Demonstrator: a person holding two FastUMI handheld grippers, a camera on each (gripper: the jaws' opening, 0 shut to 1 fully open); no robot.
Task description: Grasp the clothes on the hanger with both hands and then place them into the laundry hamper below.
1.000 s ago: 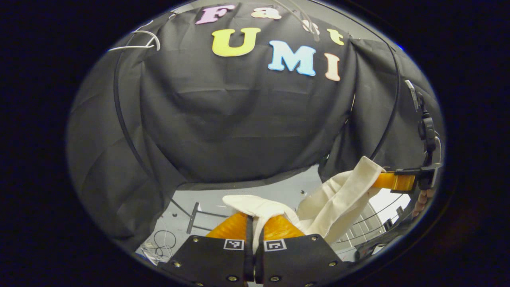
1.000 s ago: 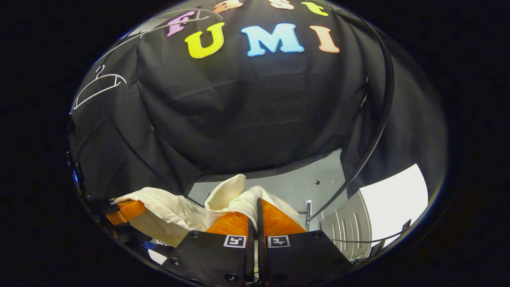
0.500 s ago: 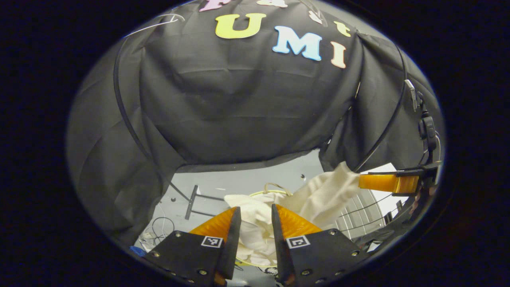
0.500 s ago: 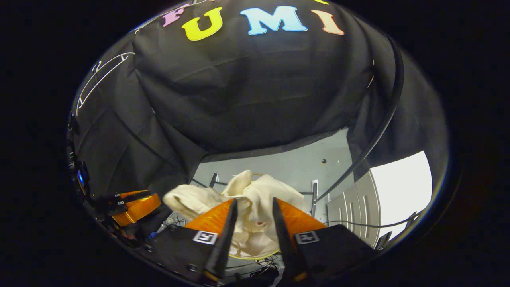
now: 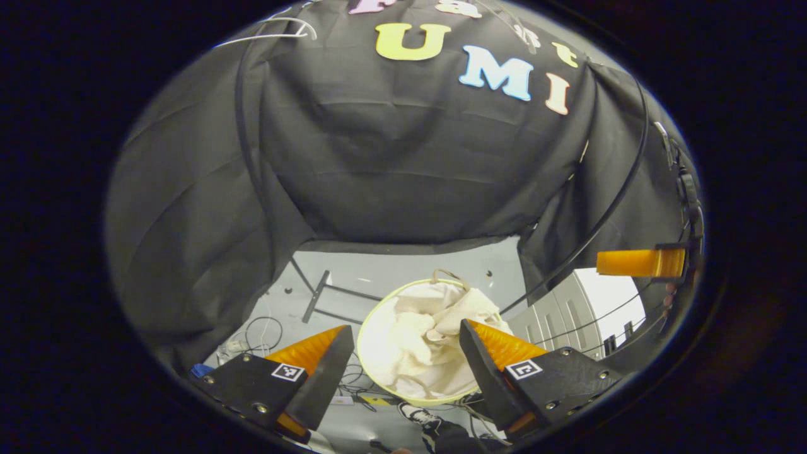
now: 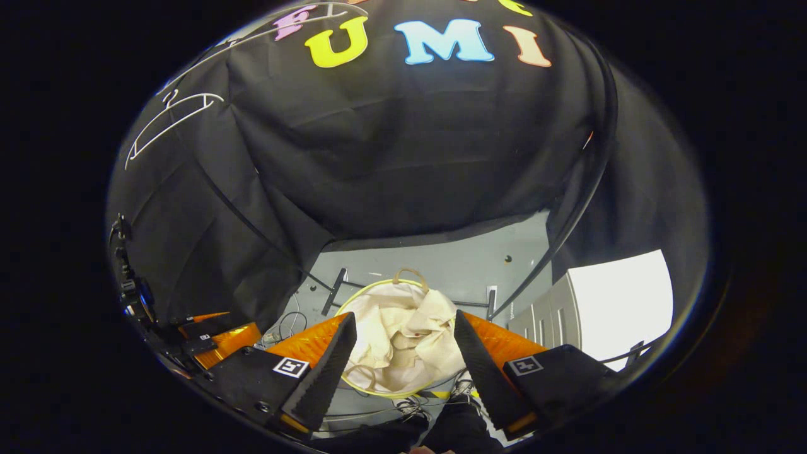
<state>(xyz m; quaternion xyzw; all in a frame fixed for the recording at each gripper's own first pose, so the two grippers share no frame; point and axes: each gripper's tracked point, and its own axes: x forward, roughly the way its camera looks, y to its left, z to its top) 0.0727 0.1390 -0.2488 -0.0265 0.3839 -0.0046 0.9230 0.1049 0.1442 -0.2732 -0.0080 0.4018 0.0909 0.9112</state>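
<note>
A cream garment (image 5: 429, 328) lies crumpled inside the round laundry hamper (image 5: 363, 328) on the floor below; the hamper has a yellow-green rim. My left gripper (image 5: 405, 329) hovers above it, open wide, nothing between its fingers. The right gripper view shows the same garment (image 6: 394, 353) in the hamper (image 6: 369, 288), with my right gripper (image 6: 403, 317) open and empty above it. The right gripper (image 5: 640, 263) appears at the far right of the left gripper view, and the left gripper (image 6: 220, 334) at the lower left of the right gripper view. A bare white hanger (image 6: 170, 116) hangs high up on the left.
The hamper stands on a grey floor (image 5: 391, 277) between the rack's base bars (image 5: 315, 296). Loose cables (image 5: 258, 331) lie left of it. A person's shoe (image 5: 419, 416) is just in front. White panels (image 6: 618, 302) stand at the right. Thin black poles (image 5: 615, 195) curve up the cloth wall.
Both grippers went from shut on the garment to wide open and rose. The garment dropped out of them and now lies in the hamper.
</note>
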